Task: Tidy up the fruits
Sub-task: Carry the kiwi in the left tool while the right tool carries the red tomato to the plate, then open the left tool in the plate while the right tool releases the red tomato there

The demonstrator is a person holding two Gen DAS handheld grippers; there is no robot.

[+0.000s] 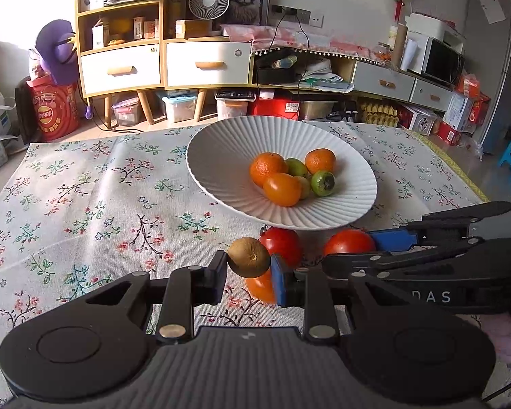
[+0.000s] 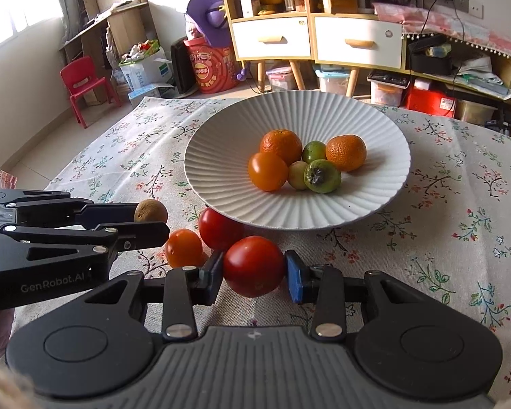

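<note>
A white ribbed bowl (image 1: 221, 156) (image 2: 214, 156) on the floral tablecloth holds several fruits: oranges (image 2: 281, 146) and small green fruits (image 2: 322, 176). My left gripper (image 1: 249, 269) is shut on a brown kiwi (image 1: 248, 257), held just above the cloth in front of the bowl; the kiwi also shows in the right wrist view (image 2: 150, 211). My right gripper (image 2: 253, 271) is shut on a red tomato (image 2: 253, 266) (image 1: 349, 242). A second red tomato (image 2: 218, 228) (image 1: 282, 243) and a small orange fruit (image 2: 183, 248) (image 1: 260, 286) lie on the cloth by the bowl's near rim.
The floral tablecloth (image 1: 85, 204) covers the table, whose far edge lies just behind the bowl. Beyond stand wooden cabinets (image 1: 160, 64), storage boxes and a red chair (image 2: 81, 85). The two grippers are close side by side.
</note>
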